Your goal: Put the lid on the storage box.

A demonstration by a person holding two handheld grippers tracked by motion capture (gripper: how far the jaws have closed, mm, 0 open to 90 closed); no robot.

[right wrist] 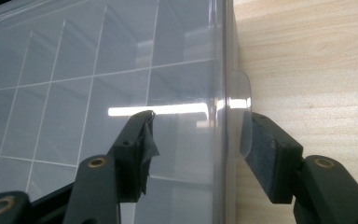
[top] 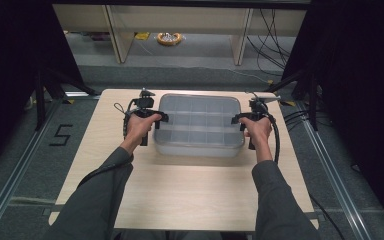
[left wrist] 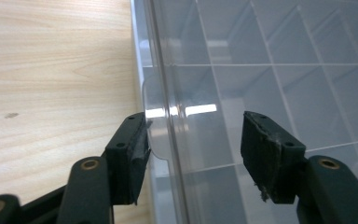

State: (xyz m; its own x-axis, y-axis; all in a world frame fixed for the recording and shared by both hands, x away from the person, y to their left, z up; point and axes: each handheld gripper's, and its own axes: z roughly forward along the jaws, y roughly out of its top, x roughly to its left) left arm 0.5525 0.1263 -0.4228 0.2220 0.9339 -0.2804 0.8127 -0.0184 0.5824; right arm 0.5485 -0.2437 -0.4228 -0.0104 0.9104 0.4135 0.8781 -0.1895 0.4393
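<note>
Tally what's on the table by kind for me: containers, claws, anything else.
Clear plastic compartment box: 1
Side tabs on the box, one per end: 2
Claws, left claw and right claw, each straddling a tab: 2
Loose items on the wooden table: 0
Total: 5

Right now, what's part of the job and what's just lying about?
In use:
- clear compartment box
- its side tabs
- left tongs
- right tongs
- table

Lying about:
- yellow tape roll on the floor
- cables
- floor mark "5"
</note>
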